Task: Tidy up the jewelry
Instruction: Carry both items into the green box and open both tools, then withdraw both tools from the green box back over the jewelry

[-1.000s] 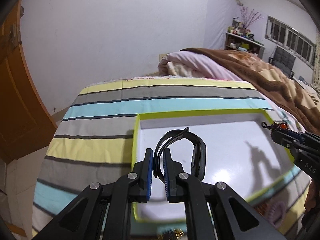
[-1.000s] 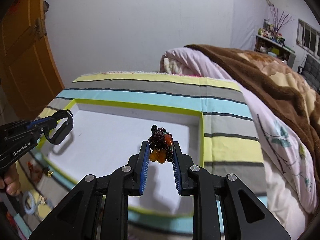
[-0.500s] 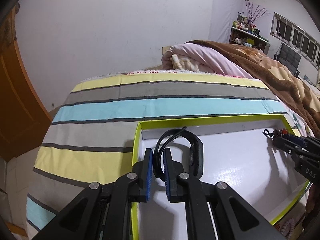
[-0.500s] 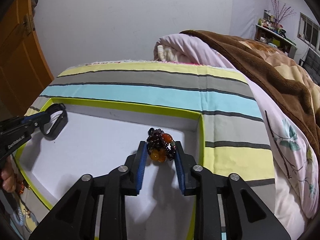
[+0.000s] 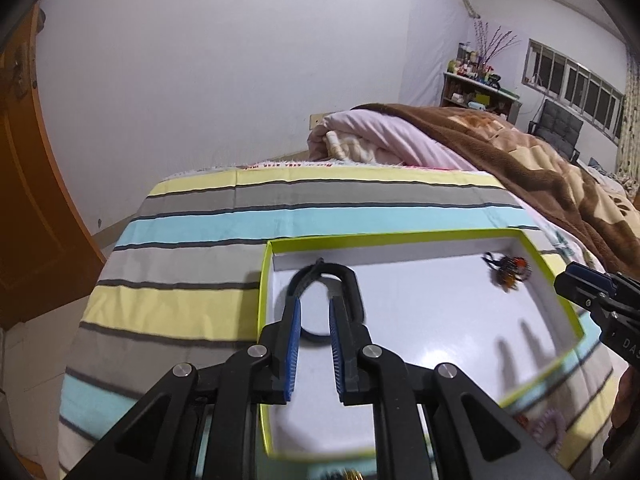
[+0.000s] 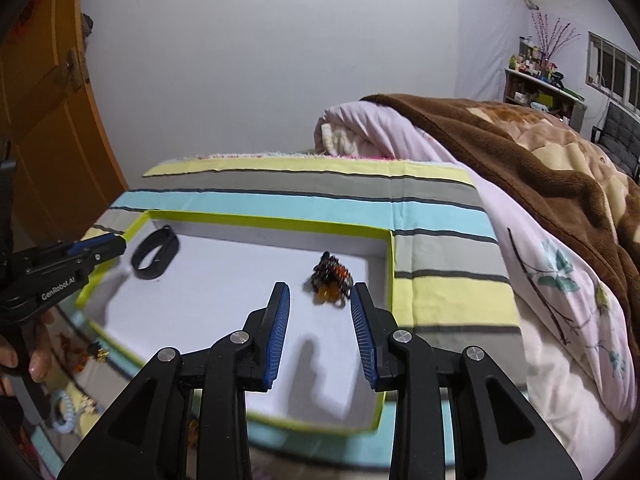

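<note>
Bedroom in home. Bed (image 6: 452, 300) under striped sheet (image 5: 280, 216); rolled pink quilt (image 6: 380, 128), brown plush blanket (image 6: 540, 152) heaped at far side. Wooden door (image 6: 44, 120) at left. Cluttered shelf (image 6: 540, 84) with bottles, dried branches in vase (image 5: 490, 46). Barred window (image 5: 572, 80), dark chair (image 5: 558, 124) beneath. Plain white walls (image 5: 200, 60).

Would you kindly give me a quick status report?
Both grippers open, jaws just widened. Black band and beaded bracelet lie in tray. Nothing obstructing.
</note>
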The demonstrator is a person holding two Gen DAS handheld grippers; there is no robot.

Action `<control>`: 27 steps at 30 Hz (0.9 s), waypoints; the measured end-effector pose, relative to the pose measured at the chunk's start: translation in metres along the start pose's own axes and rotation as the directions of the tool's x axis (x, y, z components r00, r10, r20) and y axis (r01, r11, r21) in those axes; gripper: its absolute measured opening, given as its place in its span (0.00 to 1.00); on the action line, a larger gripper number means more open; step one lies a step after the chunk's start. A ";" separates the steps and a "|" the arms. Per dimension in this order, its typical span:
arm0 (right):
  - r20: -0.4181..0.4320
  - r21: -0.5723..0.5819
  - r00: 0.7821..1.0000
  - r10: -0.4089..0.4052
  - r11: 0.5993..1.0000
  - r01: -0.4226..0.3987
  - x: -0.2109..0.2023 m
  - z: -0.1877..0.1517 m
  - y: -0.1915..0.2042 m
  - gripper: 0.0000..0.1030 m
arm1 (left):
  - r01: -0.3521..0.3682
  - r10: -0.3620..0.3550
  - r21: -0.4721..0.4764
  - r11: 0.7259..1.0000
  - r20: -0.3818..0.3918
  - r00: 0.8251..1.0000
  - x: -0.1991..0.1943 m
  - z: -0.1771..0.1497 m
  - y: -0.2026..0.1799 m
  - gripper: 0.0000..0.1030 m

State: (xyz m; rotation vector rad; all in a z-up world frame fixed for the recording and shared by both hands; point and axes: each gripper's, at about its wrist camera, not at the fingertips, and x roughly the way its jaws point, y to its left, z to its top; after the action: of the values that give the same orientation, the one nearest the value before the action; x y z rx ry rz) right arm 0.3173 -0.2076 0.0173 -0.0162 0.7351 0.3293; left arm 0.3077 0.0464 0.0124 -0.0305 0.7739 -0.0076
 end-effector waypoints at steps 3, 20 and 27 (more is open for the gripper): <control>0.028 -0.005 1.000 -0.001 1.000 0.001 -0.023 -0.009 0.003 0.32 | 0.005 -0.005 -0.002 1.000 0.029 1.000 -0.021 -0.011 -0.002 0.13; 0.131 -0.032 0.991 0.008 0.999 -0.004 -0.130 -0.094 0.036 0.32 | 0.017 -0.015 -0.010 1.000 0.184 0.983 -0.147 -0.106 -0.016 0.13; 0.135 -0.042 0.991 0.015 0.999 -0.009 -0.153 -0.125 0.049 0.32 | 0.001 -0.001 -0.002 1.000 0.212 0.977 -0.181 -0.146 -0.021 0.13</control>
State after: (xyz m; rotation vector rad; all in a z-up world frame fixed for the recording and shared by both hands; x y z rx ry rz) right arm 0.1148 -0.2213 0.0299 -0.0281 0.5936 0.3534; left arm 0.0761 0.0248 0.0349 -0.0334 0.5606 -0.0044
